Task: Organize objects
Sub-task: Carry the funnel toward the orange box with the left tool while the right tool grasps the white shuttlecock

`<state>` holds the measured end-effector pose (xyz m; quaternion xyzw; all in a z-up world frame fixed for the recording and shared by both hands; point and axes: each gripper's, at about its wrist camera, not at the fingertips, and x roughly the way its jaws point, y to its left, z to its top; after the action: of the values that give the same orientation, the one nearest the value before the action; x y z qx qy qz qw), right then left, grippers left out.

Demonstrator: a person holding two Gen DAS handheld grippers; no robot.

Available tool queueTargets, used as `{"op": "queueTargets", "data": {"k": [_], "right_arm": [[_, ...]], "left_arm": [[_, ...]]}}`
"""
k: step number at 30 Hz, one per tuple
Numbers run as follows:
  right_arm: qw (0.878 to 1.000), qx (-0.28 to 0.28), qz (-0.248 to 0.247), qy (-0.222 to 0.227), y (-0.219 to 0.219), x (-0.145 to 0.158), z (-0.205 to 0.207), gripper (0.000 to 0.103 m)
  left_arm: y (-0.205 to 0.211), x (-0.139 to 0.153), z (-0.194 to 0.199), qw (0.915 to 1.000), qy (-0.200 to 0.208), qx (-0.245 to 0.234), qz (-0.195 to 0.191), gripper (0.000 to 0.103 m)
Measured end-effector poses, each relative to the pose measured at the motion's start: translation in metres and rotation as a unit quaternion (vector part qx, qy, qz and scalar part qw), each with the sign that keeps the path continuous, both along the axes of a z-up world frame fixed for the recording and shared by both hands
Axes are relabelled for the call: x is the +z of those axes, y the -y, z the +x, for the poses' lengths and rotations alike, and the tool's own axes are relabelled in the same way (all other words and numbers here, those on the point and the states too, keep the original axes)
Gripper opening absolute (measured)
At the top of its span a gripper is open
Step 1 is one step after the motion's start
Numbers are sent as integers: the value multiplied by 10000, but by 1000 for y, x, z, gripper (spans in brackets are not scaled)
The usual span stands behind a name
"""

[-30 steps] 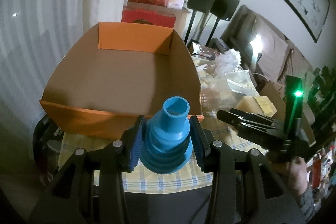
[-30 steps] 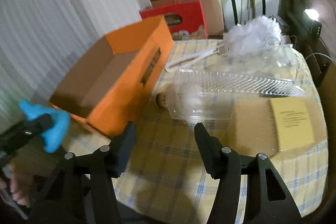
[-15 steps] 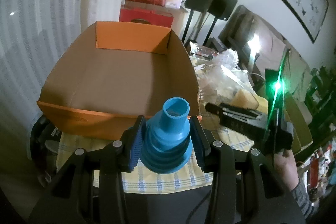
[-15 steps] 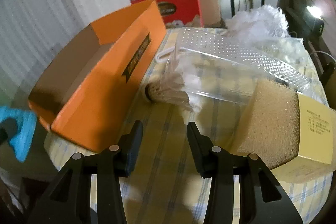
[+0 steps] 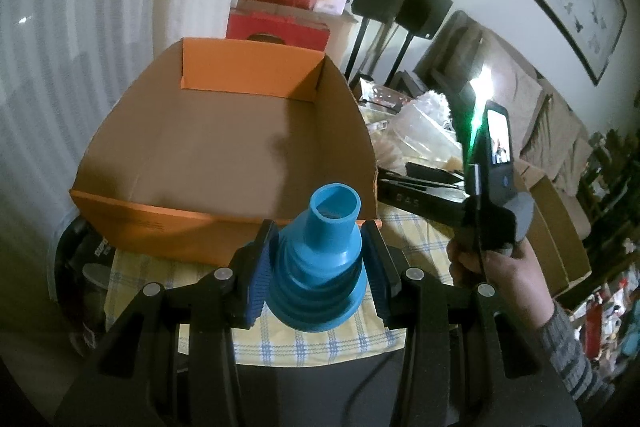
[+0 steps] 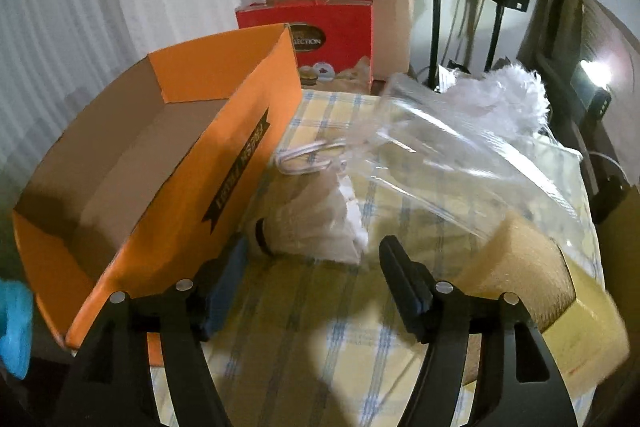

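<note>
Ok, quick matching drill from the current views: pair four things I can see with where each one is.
1 blue funnel
2 shuttlecock
3 sponge block
4 orange box

A beside the orange box's labelled wall
B clamped in the left hand-held gripper
C under the clear plastic bag
D open, nothing inside

Pairs: 1-B, 2-A, 3-C, 4-D

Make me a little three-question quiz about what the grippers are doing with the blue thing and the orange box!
1. True or false: the left gripper is shut on the blue ridged plastic funnel.
2. What lies just ahead of the open right gripper? A) white feathered shuttlecock B) red mug
3. Fill in: the orange cardboard box looks ____ inside.

Key: 1 true; 2 A; 3 empty.
</note>
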<state>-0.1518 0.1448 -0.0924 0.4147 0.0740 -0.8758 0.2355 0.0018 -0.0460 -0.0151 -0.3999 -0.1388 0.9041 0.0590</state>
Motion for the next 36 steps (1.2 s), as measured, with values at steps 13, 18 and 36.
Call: {"op": "queueTargets", "data": {"k": [13, 18, 36], "right_arm": [[9910, 627, -597, 1018, -15, -19, 9, 12], [9921, 777, -516, 834, -9, -16, 20, 18], [9954, 559, -729, 284, -17, 13, 28, 3]], "left_arm": [[-1, -2, 2, 9999, 55, -28, 111, 40], [-4, -2, 2, 9999, 62, -49, 101, 40], [11, 21, -12, 9997, -168, 143, -46, 40]]}}
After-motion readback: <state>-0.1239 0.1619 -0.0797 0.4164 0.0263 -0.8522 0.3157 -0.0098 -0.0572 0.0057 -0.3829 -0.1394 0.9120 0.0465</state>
